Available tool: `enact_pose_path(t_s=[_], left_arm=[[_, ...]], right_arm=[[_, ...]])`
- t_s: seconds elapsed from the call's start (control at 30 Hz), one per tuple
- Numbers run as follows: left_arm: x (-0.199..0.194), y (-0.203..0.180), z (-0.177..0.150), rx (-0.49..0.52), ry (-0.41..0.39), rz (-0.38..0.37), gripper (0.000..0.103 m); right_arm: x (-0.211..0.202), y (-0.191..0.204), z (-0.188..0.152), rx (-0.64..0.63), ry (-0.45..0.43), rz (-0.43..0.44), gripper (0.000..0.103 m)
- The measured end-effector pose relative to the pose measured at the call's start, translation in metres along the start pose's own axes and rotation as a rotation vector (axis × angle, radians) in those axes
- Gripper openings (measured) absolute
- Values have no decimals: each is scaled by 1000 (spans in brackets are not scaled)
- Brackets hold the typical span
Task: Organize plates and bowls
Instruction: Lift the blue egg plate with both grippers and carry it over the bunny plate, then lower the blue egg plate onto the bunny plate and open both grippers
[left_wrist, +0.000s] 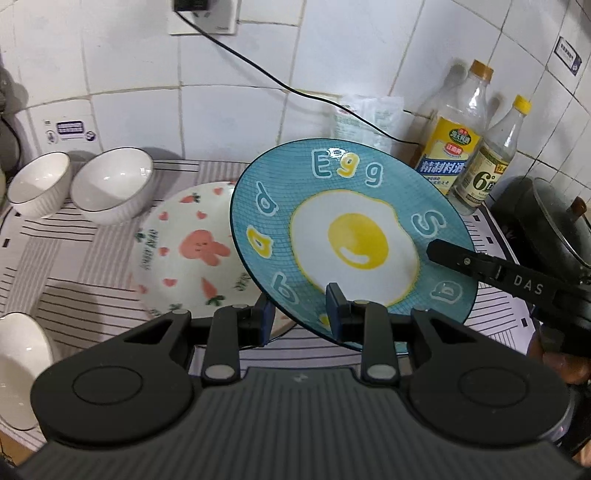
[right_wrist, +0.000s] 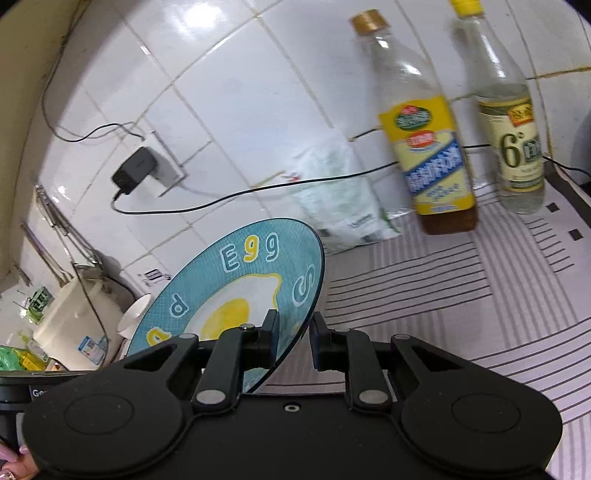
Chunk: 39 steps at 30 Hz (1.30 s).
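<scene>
A teal plate (left_wrist: 354, 240) printed with a fried egg and letters hangs tilted above the striped mat (left_wrist: 74, 266). My left gripper (left_wrist: 301, 314) is shut on its near rim. My right gripper (left_wrist: 447, 256) comes in from the right and is shut on the right rim, one finger lying across the plate's face. In the right wrist view the same plate (right_wrist: 236, 280) stands edge-on between the fingers of the right gripper (right_wrist: 295, 332). A white plate with a pink rabbit and carrots (left_wrist: 184, 254) lies on the mat just behind and left of the lifted plate. Two white bowls (left_wrist: 40, 188) (left_wrist: 114, 184) sit tipped at the back left.
A third white bowl (left_wrist: 18, 369) lies at the near left edge. Two bottles (left_wrist: 458, 147) (left_wrist: 491, 166) and a plastic bag (left_wrist: 365, 118) stand against the tiled wall. A dark pot (left_wrist: 546, 221) sits at the right. A black cable (right_wrist: 221, 199) runs from a wall charger (right_wrist: 133, 170).
</scene>
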<state>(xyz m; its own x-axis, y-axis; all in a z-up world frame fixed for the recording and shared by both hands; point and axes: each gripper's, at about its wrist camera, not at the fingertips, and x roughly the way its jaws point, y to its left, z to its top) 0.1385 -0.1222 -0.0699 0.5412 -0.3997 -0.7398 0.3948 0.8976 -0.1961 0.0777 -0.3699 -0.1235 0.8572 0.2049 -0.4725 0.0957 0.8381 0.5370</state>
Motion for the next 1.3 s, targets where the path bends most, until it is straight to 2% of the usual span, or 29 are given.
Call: enact_pose_path(t_s=[0.27,0.63,1.07,1.3], left_arm=[[-11,35,-3,-16,19,35,28],[7,79,-8,-63,74,43,28],[36,101,-2,-110,180,12,28],[44,108,2,-116,214,23,29]], right_arm=[[14,32,-9,7,38,23,21],[49,52,-33,7,99,16,22],[76,70,-39,-54,187,-86,22],[85,81,-40,-102,228,-145,22]])
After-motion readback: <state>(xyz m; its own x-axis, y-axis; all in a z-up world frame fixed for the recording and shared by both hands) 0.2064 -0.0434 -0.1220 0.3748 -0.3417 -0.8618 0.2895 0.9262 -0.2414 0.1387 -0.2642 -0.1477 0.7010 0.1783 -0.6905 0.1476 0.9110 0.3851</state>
